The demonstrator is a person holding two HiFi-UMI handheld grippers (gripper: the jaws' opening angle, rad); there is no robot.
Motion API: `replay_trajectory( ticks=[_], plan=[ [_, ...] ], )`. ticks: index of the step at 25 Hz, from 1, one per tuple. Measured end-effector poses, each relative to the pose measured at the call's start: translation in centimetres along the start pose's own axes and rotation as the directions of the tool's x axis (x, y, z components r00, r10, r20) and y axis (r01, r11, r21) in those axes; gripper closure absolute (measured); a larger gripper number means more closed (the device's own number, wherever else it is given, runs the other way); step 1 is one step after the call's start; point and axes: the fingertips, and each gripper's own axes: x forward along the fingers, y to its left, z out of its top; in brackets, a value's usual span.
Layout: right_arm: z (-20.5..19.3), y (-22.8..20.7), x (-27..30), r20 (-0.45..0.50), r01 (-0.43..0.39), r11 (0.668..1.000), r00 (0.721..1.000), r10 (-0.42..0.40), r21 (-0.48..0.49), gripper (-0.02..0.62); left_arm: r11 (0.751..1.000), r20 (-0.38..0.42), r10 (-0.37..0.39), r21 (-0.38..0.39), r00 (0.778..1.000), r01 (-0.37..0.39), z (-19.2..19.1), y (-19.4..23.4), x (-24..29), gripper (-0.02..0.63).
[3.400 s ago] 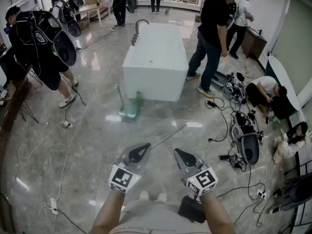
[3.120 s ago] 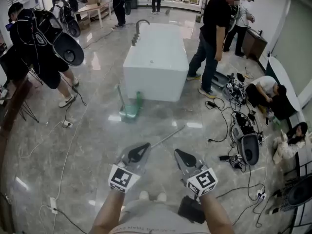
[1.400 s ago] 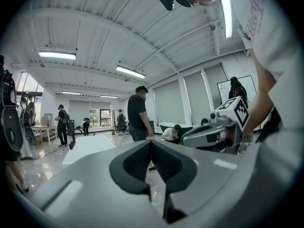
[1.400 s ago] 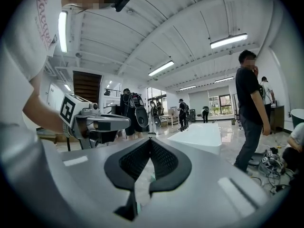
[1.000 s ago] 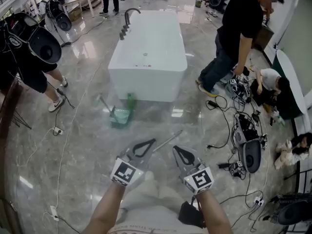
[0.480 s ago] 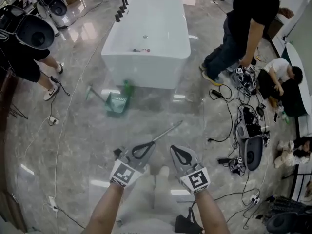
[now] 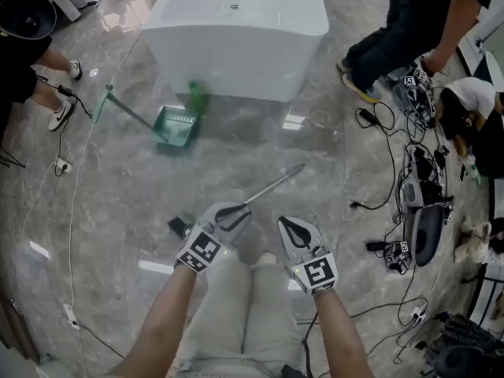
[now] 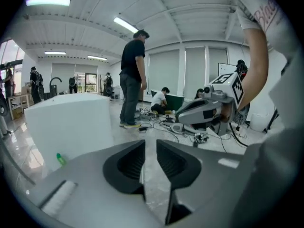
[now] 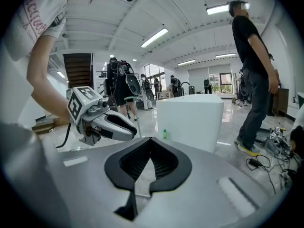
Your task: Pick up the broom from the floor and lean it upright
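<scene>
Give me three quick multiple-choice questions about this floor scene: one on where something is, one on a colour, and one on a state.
1. The dustpan sits: A) beside the white tub; B) inside the tub; C) among the cables.
2. The broom's handle is: A) red; B) silver; C) yellow.
3. The broom is: A) leaning upright; B) propped on the tub; C) lying on the floor.
Answers: 1 A, it sits just in front of the tub; 2 B, it looks like bare metal; 3 C, its handle lies flat on the marble.
</scene>
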Motion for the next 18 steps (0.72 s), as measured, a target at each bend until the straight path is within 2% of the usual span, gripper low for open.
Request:
replay_trajectory(
  ticks=[4,6,11,13,16,18],
  plan=[
    [-7.4,-1.9,4.2,-0.055,-0.018,1.000,0.998,0.017,-0.023,0.595,0.998,-0.135,-0.066,-0.004,0.989,0.066,-9.7,0.8,5.7,0.436],
    [-10.7,-3.2,6.2,-0.075,-0.030,0.999,0.997,0.027,-0.039,0.595,0.995,-0.201,-0.094,-0.005,0.975,0.095,-14.3,1.2,8.7,0.412],
    [-18.3,-5.4,11.2,-0.148,-0.071,0.995,0.987,0.059,-0.076,0.595,0.989,-0.346,-0.130,0.027,0.929,0.148,-24.3,2.3,15.6,0.424],
    [-21.1,-6.1,12.7,-0.175,-0.096,0.994,0.981,0.085,-0.060,0.595,0.984,-0.398,-0.151,0.026,0.905,0.176,-27.8,2.3,18.1,0.434],
    [-24.6,-8.6,14.8,-0.197,-0.092,0.995,0.977,0.085,-0.028,0.594,0.976,-0.471,-0.178,0.024,0.864,0.215,-32.7,2.2,21.5,0.427],
    [-27.1,-9.6,16.1,-0.249,-0.116,0.991,0.964,0.095,-0.069,0.594,0.975,-0.502,-0.171,0.037,0.848,0.219,-35.1,2.5,23.3,0.422]
  ],
)
